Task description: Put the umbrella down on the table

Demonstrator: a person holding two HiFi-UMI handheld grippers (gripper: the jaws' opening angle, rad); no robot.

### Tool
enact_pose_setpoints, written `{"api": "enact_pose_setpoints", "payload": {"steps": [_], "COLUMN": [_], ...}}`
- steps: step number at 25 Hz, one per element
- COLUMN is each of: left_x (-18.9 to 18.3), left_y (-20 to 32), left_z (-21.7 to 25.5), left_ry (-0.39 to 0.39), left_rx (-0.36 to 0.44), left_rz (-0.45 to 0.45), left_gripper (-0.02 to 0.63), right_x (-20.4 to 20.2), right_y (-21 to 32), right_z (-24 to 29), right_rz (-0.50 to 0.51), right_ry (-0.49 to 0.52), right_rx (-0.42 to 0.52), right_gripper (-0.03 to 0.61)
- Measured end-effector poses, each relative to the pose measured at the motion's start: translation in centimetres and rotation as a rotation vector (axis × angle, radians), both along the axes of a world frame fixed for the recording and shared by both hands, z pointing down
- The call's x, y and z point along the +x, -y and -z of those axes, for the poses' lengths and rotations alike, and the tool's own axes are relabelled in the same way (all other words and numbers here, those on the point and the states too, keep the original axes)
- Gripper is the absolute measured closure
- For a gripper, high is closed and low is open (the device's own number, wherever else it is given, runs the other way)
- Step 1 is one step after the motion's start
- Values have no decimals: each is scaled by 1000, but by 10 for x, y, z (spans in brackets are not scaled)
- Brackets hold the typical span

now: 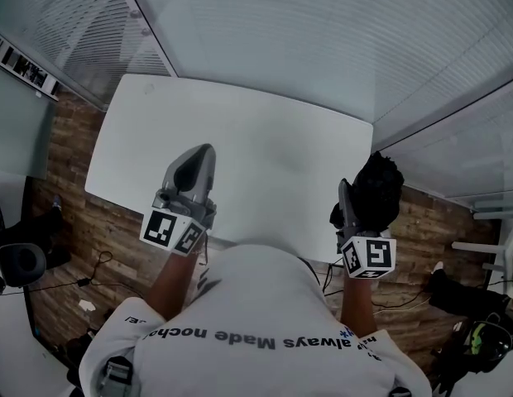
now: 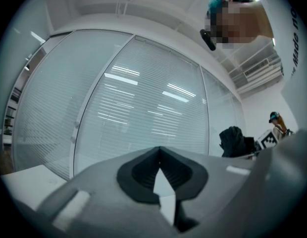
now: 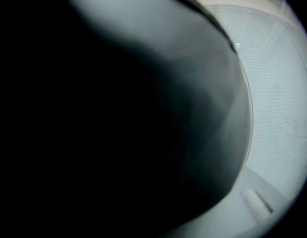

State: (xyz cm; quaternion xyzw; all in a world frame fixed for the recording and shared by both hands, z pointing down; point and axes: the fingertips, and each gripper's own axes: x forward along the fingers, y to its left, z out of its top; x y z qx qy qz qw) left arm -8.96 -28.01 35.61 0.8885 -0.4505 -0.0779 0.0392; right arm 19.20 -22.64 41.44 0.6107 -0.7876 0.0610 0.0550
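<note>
Filling the right gripper view with darkness, the black umbrella shows only in the head view, grasped by the jaws of the right gripper at the right edge of the white table, while the left gripper has its empty jaws clenched over the open table.

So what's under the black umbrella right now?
The black umbrella, in the right gripper, overlaps the right edge of the white table and the wood floor beside it. Whether it touches the table is hidden by the umbrella itself.
</note>
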Motion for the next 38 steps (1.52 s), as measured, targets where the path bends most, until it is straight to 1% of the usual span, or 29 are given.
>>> {"api": "enact_pose_setpoints", "payload": {"steps": [11, 21, 24, 28, 32, 38], "left_x": [-9, -17, -19, -23, -24, -25], "left_y": [-10, -9, -9, -11, -14, -12], "left_z": [1, 1, 1, 0, -1, -2], "left_ry": [-9, -10, -10, -9, -8, -5], "left_rx": [-2, -3, -4, -7, -8, -12], "left_rz": [7, 14, 18, 22, 24, 23], "left_gripper": [611, 609, 610, 609, 611, 611], "right_x": [-3, -3, -2, 0, 4, 11], "right_y": [11, 35, 40, 48, 53, 63], "right_z": [-58, -118, -143, -177, -208, -256], "right_rz": [12, 21, 21, 10, 11, -5], "right_ry": [-43, -81, -84, -56, -63, -36], "right_rx": [-128, -239, -287, -360, -428, -554], "right_gripper": [344, 344, 344, 344, 344, 344]}}
